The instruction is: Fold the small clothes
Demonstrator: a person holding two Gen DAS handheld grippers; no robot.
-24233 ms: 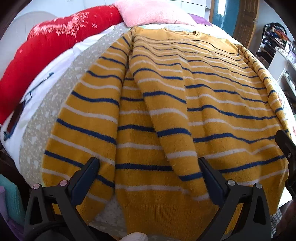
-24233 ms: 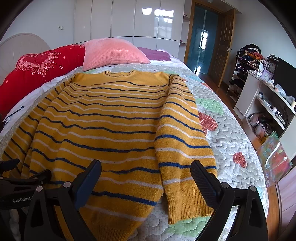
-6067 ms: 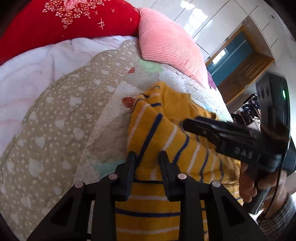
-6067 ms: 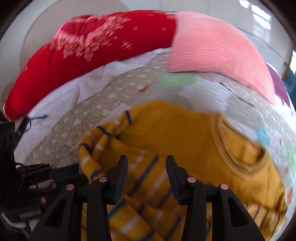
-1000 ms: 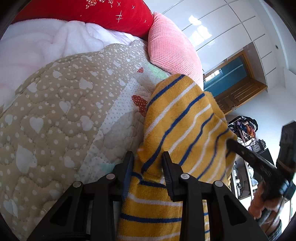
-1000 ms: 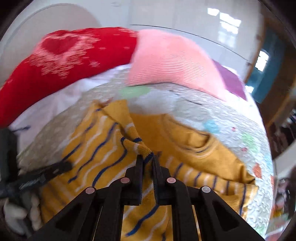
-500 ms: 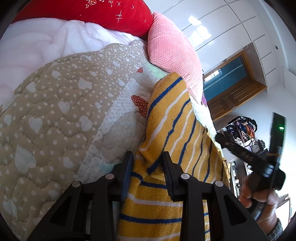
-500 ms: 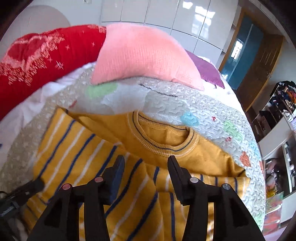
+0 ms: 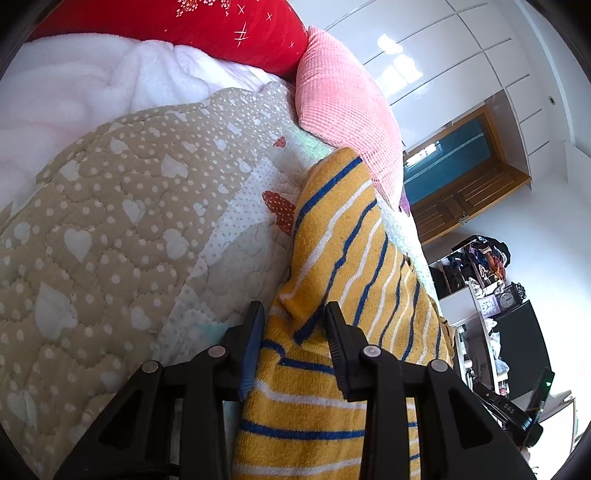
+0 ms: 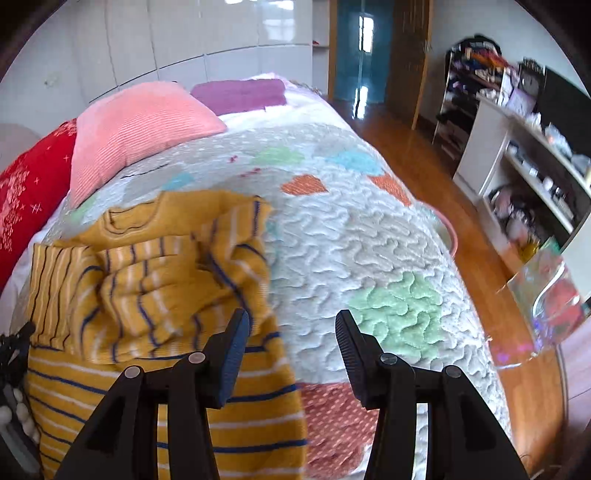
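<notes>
A mustard-yellow sweater (image 9: 340, 258) with blue and white stripes lies folded on the quilted bed cover (image 9: 110, 229). My left gripper (image 9: 293, 328) is shut on a bunched fold at the sweater's left edge, low against the quilt. In the right wrist view the sweater (image 10: 166, 266) sits rumpled at the left, collar towards the pillows, with striped layers piled on its body. My right gripper (image 10: 291, 332) is open above the quilt (image 10: 369, 240). Its left finger hangs over the sweater's right edge, and nothing is between the fingers.
A pink pillow (image 10: 136, 122) and a red pillow (image 9: 229, 29) lie at the head of the bed, with a white blanket (image 9: 74, 85) beside them. Right of the bed are a wooden floor (image 10: 424, 166) and cluttered white shelves (image 10: 535, 155).
My right gripper let go of the sweater fold, opened wide, and swung right over the bare quilt. The released layer now lies on the sweater's body. The left gripper kept its hold.
</notes>
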